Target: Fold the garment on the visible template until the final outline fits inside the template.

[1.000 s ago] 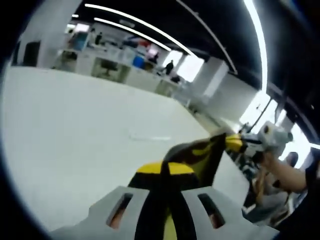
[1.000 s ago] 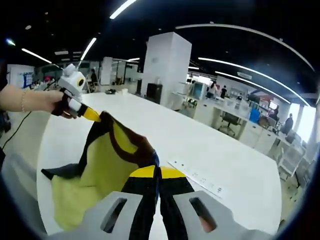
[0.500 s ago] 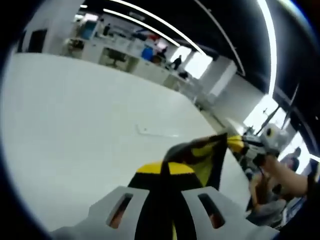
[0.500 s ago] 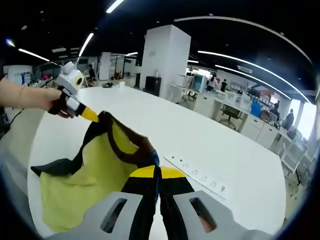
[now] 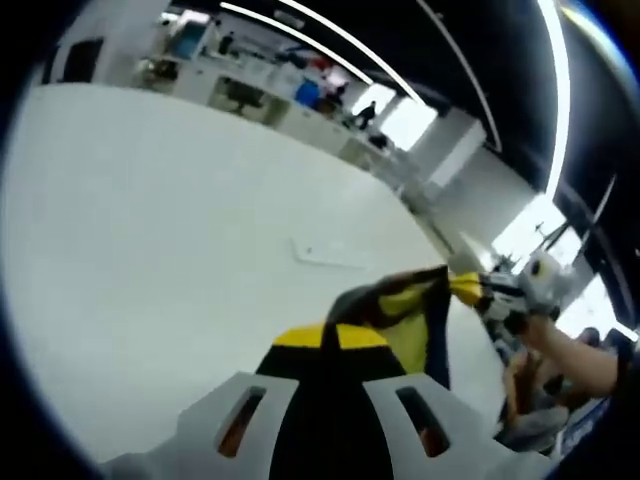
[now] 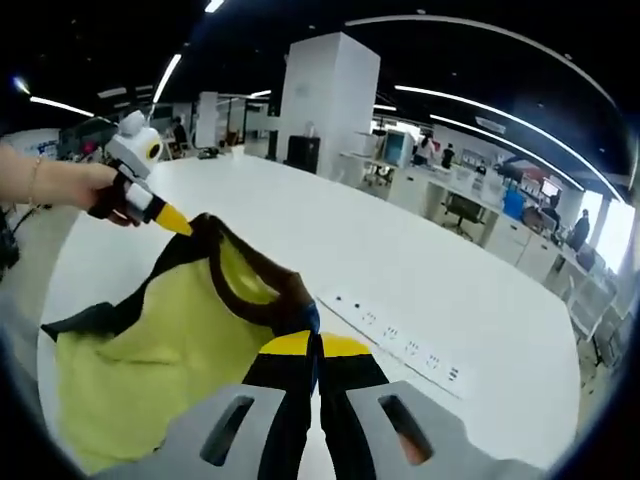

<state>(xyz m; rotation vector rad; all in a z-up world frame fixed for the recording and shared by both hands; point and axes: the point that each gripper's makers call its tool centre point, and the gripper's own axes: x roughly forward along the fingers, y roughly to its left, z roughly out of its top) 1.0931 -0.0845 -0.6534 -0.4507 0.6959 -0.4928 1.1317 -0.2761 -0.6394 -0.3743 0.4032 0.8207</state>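
Two grippers, jaws clamped on garment (image 6: 170,340), stretched between

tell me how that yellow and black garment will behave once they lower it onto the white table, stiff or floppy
Likely floppy: the garment sags in a curve between the left gripper and the right gripper, each shut on an edge. It probably weighs little, since two small pinches hold it up. It may crumple or fold over itself on the white table rather than land flat.

Left claw (image 5: 322,338) pinches the garment (image 5: 408,318); right claw (image 5: 468,290) grips its far corner.
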